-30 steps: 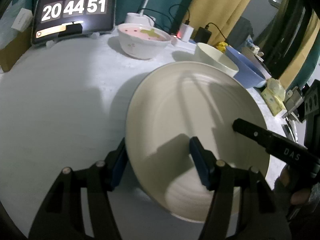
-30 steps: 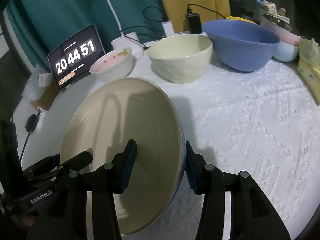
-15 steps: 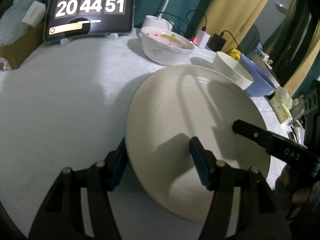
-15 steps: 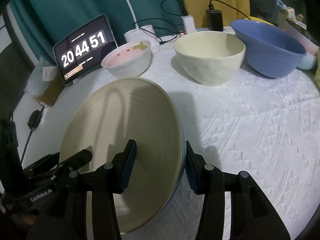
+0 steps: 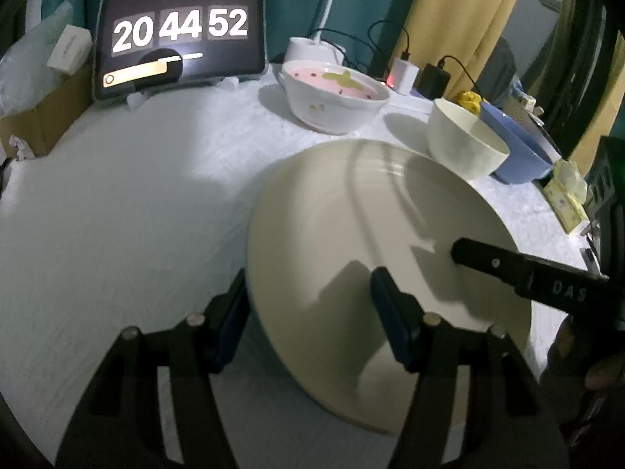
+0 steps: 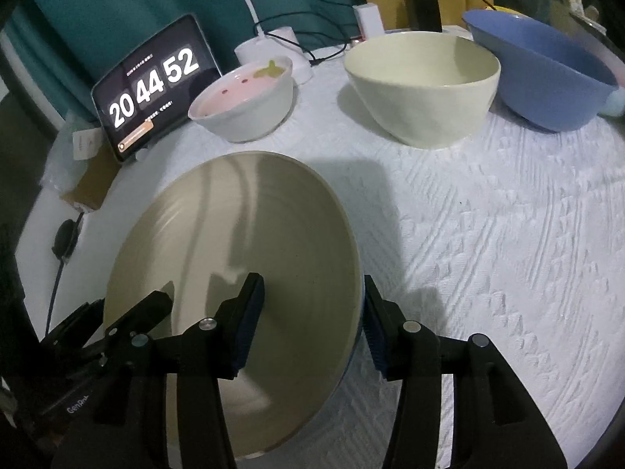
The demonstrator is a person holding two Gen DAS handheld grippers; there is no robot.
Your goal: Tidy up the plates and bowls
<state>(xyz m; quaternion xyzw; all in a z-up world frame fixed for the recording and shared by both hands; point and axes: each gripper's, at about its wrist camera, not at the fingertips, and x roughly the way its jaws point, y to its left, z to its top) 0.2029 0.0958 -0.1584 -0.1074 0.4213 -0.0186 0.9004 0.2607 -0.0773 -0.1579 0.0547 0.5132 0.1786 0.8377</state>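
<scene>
A large cream plate (image 5: pixel 375 258) is held above the white tablecloth by both grippers. My left gripper (image 5: pixel 308 316) is shut on its left rim; my right gripper (image 6: pixel 312 320) is shut on its right rim, the plate (image 6: pixel 242 273) tilted between them. Behind stand a white bowl with a pink inside (image 5: pixel 336 97) (image 6: pixel 246 105), a cream bowl (image 5: pixel 465 144) (image 6: pixel 422 86) and a blue bowl (image 5: pixel 519 148) (image 6: pixel 547 78). The right gripper's finger (image 5: pixel 519 273) shows over the plate in the left wrist view.
A tablet clock (image 5: pixel 179 35) (image 6: pixel 152 82) stands at the back left. Chargers and cables (image 5: pixel 422 74) lie behind the bowls. A cardboard box (image 5: pixel 43 117) is at the left edge, yellow packets (image 5: pixel 566 199) at the right. The white tablecloth (image 6: pixel 488 234) spreads to the right.
Both grippers and the plate have moved nearer the back of the table; the bowls and the clock look closer and larger. The grip on the plate is unchanged.
</scene>
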